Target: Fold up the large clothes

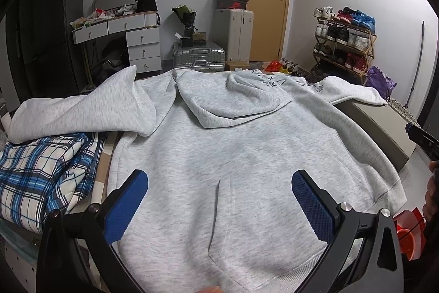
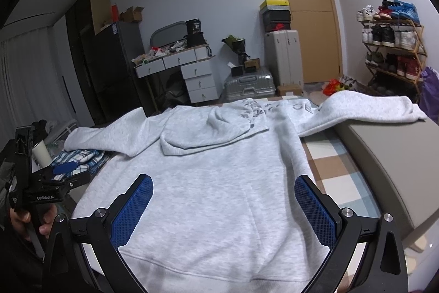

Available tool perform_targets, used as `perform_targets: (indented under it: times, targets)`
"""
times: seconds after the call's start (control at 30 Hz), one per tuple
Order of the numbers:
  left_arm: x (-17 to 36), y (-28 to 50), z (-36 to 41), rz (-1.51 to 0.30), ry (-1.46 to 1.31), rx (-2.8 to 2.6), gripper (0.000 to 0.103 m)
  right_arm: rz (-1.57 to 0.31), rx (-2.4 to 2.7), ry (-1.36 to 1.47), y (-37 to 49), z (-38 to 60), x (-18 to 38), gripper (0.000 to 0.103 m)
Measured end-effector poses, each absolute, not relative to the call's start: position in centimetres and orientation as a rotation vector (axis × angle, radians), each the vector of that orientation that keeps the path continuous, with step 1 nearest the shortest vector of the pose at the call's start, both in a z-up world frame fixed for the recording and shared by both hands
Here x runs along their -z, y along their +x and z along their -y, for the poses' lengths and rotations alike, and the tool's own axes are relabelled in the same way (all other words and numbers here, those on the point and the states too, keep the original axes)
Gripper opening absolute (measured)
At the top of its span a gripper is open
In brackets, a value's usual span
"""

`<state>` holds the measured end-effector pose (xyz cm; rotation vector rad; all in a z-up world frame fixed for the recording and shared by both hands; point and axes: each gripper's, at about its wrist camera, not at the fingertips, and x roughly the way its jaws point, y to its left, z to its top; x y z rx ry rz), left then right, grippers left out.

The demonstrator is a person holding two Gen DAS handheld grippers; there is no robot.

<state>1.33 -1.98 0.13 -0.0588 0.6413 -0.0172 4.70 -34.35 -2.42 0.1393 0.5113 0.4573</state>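
Grey hoodie (image 1: 219,155) spread flat, front up, hem nearest, hood far; long axis straight ahead of both claws. Left gripper (image 1: 219,199) and right gripper (image 2: 223,203) both released, empty, above hem. Plaid garment (image 1: 41,177) left of hoodie.

Open air above the spread hoodie (image 1: 227,155); folded plaid cloth (image 1: 46,169) close along its left edge.

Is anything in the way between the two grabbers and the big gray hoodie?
No. The left gripper and right gripper hover open right above the gray hoodie. The plaid clothes lie off to the left, under one sleeve.
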Motion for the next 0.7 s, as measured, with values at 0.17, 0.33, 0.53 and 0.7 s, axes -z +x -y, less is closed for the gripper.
perform_targets:
  times: [0.17, 0.33, 0.53, 0.7]
  targets:
    - [-0.11, 1.13, 1.93, -0.640, -0.064, 0.020, 0.102, -0.514, -0.449, 0.137, 4.54, 34.44, 2.34, 0.103]
    - [-0.01, 1.17, 1.98, -0.639, -0.069, 0.025, 0.102, -0.517, -0.435, 0.140, 4.40, 34.81, 2.37, 0.103]
    - [-0.03, 1.09, 2.01, -0.636, -0.067, 0.028, 0.102, -0.524, -0.421, 0.144, 4.32, 35.16, 2.57, 0.103]
    - [0.01, 1.05, 1.84, -0.638, -0.068, 0.019, 0.102, -0.531, -0.419, 0.150, 4.42, 35.24, 2.76, 0.103]
